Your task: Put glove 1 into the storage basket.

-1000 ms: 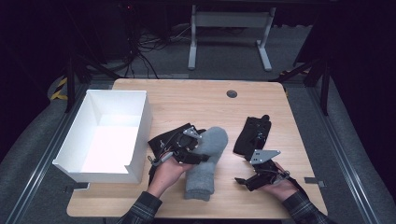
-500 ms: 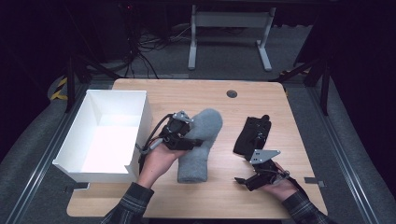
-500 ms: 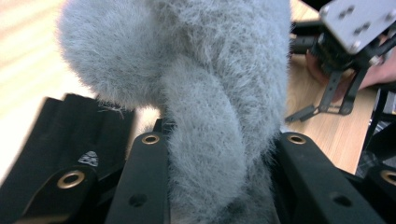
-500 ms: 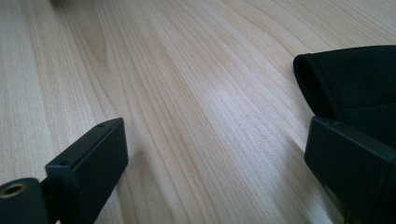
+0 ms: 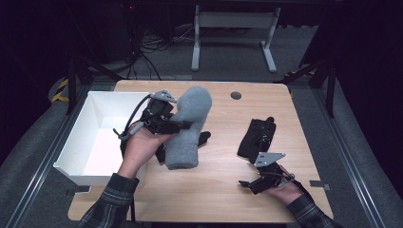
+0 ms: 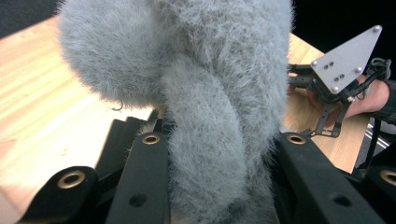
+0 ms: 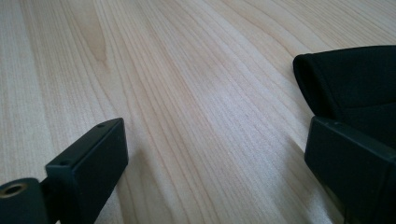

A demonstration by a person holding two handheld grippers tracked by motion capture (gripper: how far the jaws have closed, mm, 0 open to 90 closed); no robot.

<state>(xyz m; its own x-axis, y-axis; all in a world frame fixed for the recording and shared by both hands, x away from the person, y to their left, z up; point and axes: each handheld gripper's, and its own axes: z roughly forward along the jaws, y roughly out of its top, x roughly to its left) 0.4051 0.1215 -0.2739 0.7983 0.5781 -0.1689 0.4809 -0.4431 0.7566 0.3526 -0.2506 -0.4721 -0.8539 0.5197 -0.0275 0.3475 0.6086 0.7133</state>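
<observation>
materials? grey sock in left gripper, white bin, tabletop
Sock: fuzzy knit, likely fleece or chenille; fine fibres stand out along its edge. Matte.
Bin: smooth, matte white walls, probably plastic or coated board; can't tell which.
Tabletop: light wood or wood-look laminate; long grain lines, slight sheen.

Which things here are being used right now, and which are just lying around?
In use:
left gripper, clamped on the fuzzy grey sock
white bin beside it, probably where it goes

Lying about:
black cloth item
right gripper, open, on the table
</observation>
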